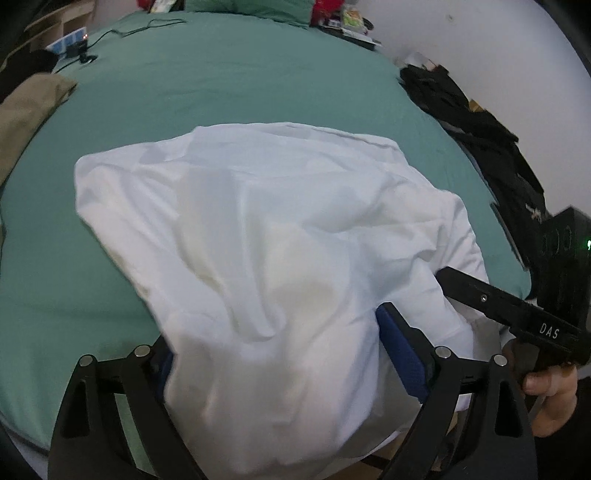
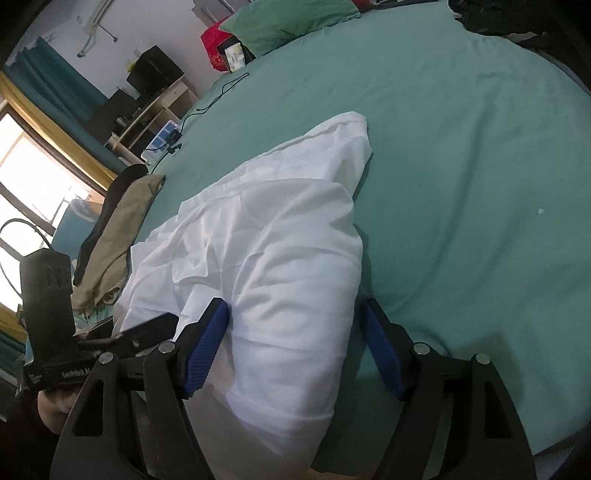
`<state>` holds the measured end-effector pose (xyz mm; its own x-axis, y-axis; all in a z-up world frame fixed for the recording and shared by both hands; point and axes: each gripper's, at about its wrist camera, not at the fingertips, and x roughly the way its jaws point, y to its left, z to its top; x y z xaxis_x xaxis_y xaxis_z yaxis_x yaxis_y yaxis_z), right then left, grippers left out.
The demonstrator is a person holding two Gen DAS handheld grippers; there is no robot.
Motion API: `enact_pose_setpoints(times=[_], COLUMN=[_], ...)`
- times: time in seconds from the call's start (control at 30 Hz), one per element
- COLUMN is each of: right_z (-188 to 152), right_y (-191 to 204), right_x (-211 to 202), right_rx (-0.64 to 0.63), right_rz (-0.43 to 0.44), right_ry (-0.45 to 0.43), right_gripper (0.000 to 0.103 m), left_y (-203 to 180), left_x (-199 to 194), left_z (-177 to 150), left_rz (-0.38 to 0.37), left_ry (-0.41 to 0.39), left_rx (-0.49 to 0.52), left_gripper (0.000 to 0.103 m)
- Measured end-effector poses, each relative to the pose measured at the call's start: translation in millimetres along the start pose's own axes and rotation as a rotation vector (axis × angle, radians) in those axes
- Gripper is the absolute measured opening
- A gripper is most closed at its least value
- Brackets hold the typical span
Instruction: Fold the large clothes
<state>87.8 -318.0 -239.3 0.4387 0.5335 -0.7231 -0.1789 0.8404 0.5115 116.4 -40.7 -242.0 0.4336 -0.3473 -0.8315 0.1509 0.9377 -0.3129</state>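
A large white garment (image 1: pixel 258 229) lies crumpled on the green bed sheet (image 1: pixel 229 85), its near part draped over the bed's front edge. My left gripper (image 1: pixel 273 354) is open, its blue-padded fingers (image 1: pixel 400 350) wide apart with white cloth bulging between them. My right gripper (image 2: pixel 295 339) is also open, its blue pads (image 2: pixel 207 347) either side of a thick fold of the same garment (image 2: pixel 280 251). The right gripper also shows in the left wrist view (image 1: pixel 509 314), at the garment's right edge. The left gripper shows at the left in the right wrist view (image 2: pixel 74 350).
A tan garment (image 1: pixel 26 110) lies at the bed's left edge, and dark clothes (image 1: pixel 476 125) along the right edge. A cable (image 1: pixel 122 33) and a small device (image 1: pixel 77 50) lie at the far left. Pillows (image 2: pixel 288 22) and clutter sit at the head.
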Motion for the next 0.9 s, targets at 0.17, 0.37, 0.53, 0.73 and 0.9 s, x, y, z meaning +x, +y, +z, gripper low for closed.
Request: enact_pose_setpoints(times=[0.17, 0.37, 0.53, 0.73, 0.9], right_z=[0.5, 7.1, 22.3, 44.5, 71.2], right_y=[-1.3, 11.0, 36.2, 68.1, 98.9], right_x=[1.2, -19.3, -45.4, -71.2, -76.8], right_rx=[0.031, 0.013, -0.054, -0.105, -0.152], right_rz=[0.062, 0.09, 0.096, 0.106, 0.137], right_ry=[0.002, -0.052, -0.13, -0.218, -0.268], right_gripper=[0.041, 0.02, 0.019, 0.019, 0.019], left_y=[-1.0, -14.9, -18.5, -24.3, -6.1], left_x=[-5.3, -18.0, -47.4, -87.4, -122.3], left_z=[-4.7, -0.9, 12.1, 36.0, 59.6], left_rz=[-0.103, -0.116, -0.148, -0.152, -0.154], left_ry=[-0.016, -0.052, -0.107, -0.206, -0.278], left_rx=[-0.039, -0.023, 0.0, 0.051, 0.051], left_gripper=[0.035, 0.024, 0.018, 0.017, 0.017])
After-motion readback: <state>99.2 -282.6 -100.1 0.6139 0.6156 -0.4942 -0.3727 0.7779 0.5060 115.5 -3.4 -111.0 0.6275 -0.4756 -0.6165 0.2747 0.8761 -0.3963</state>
